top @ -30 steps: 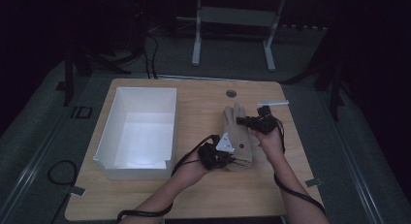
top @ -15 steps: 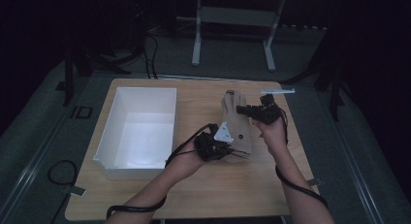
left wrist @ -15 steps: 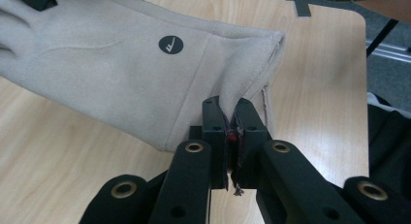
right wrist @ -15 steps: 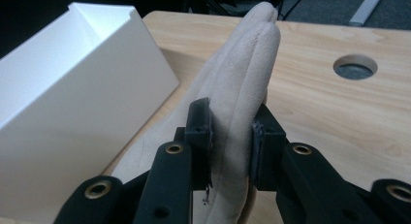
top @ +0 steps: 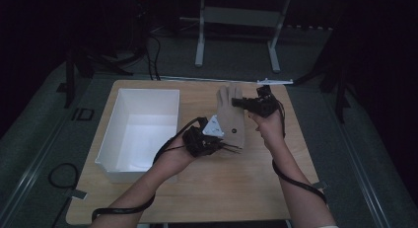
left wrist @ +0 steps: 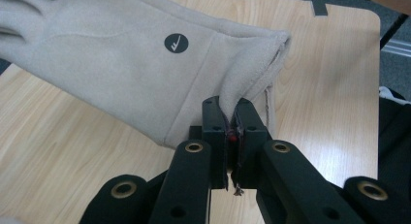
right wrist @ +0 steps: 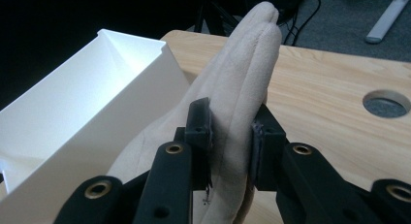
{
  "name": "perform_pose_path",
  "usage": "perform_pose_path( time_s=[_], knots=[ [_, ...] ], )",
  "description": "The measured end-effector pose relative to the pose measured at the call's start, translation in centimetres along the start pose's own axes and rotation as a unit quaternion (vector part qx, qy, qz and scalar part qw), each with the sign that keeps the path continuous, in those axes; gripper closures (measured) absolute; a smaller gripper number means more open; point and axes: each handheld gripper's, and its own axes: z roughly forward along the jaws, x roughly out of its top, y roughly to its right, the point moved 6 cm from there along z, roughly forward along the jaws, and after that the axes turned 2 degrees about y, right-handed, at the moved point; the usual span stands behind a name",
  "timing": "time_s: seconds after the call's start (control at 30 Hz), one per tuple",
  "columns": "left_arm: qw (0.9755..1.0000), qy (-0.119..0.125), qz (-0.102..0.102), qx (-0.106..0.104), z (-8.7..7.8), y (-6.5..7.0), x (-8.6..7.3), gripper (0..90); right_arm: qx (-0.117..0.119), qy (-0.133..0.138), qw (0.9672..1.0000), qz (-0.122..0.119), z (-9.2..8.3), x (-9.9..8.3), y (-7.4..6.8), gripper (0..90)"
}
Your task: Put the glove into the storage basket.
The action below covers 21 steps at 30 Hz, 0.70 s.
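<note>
Glove (top: pixel 231 120) cuff is pinched tight between the left gripper's (left wrist: pixel 231 124) fingers (left wrist: pixel 213 118), and the right gripper's (right wrist: pixel 231 132) fingers (right wrist: pixel 198 124) are clamped on the bunched glove fingers at the other end, so the beige glove hangs stretched between the two hands (a small round logo shows near the cuff in the left gripper view). Against the picture a second ago, where it lay flat on the table (top: pixel 246 183) under both grippers, it now appears raised off the wood and pulled lengthwise, with the right gripper (top: pixel 246 103) farther toward the table's far edge and the left gripper (top: pixel 217 139) nearer the person. That lift suggests the pick-up is done and a carry comes next. The white bin (top: pixel 143 127) stands open just to the left, the likely place for it; a round hole in the table (right wrist: pixel 387 104) lies beyond.
</note>
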Motion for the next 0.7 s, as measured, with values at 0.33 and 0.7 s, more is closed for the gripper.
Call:
perform_pose_path(
  time_s=[0.33,0.7],
  knots=[
    [0.9996,-0.001,-0.008,0.026,-3.8,-1.7,-1.1,86.7,0.018,0.003,0.9998,-0.010,2.0,2.2,-2.9,74.0],
    [0.9985,-0.009,-0.019,0.051,-6.8,-2.8,-2.6,86.7,0.042,-0.001,0.9989,-0.020,4.5,4.0,-6.2,73.9]
  ],
)
